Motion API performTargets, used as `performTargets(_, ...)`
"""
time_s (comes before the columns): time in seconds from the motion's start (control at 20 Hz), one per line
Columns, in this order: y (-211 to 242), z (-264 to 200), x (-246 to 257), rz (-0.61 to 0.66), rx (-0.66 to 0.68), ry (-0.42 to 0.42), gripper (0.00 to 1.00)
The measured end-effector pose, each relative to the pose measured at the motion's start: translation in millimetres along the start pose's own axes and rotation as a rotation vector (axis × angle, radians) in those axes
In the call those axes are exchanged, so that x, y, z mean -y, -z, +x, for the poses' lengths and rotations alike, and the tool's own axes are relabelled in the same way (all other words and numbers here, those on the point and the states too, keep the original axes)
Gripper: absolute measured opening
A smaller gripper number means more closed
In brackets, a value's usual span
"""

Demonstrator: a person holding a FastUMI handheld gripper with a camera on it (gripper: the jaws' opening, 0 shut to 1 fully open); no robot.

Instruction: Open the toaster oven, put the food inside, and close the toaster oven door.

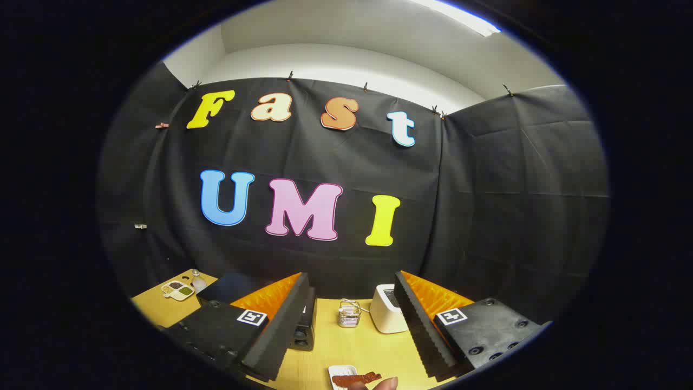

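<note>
My gripper (pixel 351 277) is open, held well above the wooden table (pixel 373 349) with nothing between its fingers. Down near the table's front edge, below the gap between the fingers, a small white plate (pixel 340 372) holds a reddish-brown strip of food (pixel 358 378). A person's fingertip (pixel 387 383) touches the plate's right side. The black toaster oven (pixel 304 331) stands at the left, mostly hidden behind my left finger; its dark top (pixel 230 286) shows beyond that finger. I cannot tell how its door stands.
A white boxy appliance (pixel 385 317) stands by my right finger. Left of it is a small wire holder (pixel 349 314). At the far left a divided dish (pixel 177 290) with seeds and a small clear item (pixel 198 281) lie on the table.
</note>
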State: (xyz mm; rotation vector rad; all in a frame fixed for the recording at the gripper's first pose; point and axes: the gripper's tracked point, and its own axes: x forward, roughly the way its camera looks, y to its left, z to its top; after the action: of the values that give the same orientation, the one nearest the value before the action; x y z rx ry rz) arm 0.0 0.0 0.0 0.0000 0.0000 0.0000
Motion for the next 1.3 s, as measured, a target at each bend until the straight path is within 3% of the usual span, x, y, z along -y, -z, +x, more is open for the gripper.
performTargets(1.0,0.1,-6.3,-12.2,-0.012,-0.014,-0.024,0.97)
performTargets(1.3,0.5,1.5,-39.6,0.009,-0.017,-0.049,0.97)
